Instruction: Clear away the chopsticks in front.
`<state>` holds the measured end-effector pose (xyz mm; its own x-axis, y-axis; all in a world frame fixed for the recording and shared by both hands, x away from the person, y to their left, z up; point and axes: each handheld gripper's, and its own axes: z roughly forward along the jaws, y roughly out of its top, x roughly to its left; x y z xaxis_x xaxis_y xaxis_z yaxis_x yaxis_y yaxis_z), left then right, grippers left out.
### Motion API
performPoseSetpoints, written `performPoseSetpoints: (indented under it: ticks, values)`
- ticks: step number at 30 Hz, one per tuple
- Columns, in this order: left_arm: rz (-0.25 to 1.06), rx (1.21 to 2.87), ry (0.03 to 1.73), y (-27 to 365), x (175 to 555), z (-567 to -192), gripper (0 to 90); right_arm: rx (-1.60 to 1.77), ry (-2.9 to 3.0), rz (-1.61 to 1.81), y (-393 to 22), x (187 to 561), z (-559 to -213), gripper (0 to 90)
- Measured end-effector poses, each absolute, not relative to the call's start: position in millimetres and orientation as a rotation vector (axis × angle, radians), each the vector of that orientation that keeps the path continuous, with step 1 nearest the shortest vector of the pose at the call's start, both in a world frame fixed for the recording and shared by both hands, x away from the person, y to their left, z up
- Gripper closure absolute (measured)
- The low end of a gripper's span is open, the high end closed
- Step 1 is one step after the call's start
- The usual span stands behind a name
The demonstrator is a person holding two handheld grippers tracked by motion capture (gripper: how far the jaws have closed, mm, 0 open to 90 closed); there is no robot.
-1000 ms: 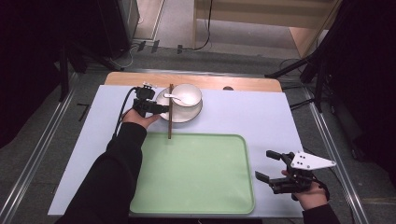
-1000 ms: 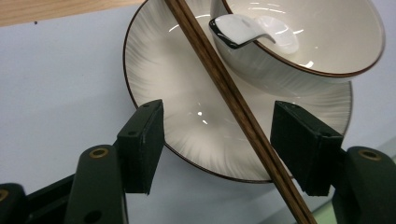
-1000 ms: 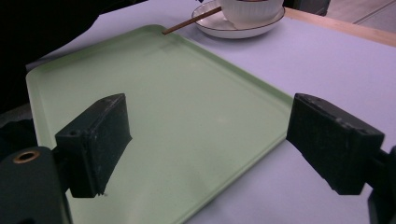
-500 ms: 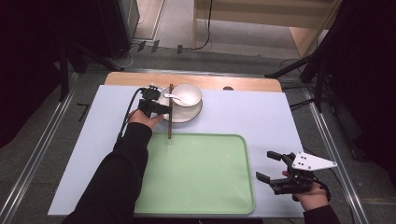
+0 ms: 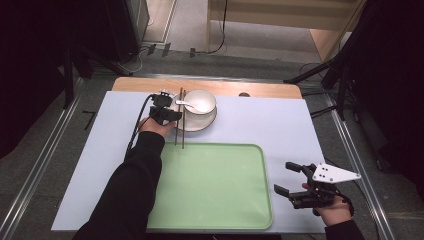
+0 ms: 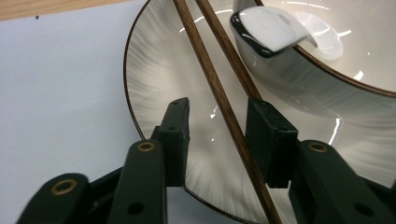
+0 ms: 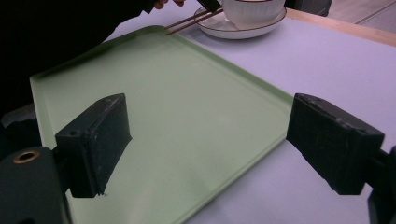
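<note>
Left gripper view: left tool (image 6: 217,135) closing around chopsticks (image 6: 219,93) over plate (image 6: 154,70), not yet clamped.

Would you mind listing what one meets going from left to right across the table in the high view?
Left gripper → chopsticks → bowl with its spoon on the plate → right gripper. The green tray lies nearer, between the two hands.
</note>
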<state>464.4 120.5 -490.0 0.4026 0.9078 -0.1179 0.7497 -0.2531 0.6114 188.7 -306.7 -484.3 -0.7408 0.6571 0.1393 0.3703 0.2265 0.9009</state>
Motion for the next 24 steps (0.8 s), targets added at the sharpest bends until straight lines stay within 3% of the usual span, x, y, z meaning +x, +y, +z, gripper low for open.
performPoseSetpoints:
  ticks: [14,24]
  values:
    - [0.293,1.988,1.53,125,471,-495,83.4,0.97,2.227,1.523,-308,188,-485,14.1]
    - [0.255,1.951,1.553,138,469,-480,85.1,0.967,2.235,1.52,-308,188,-485,14.1]
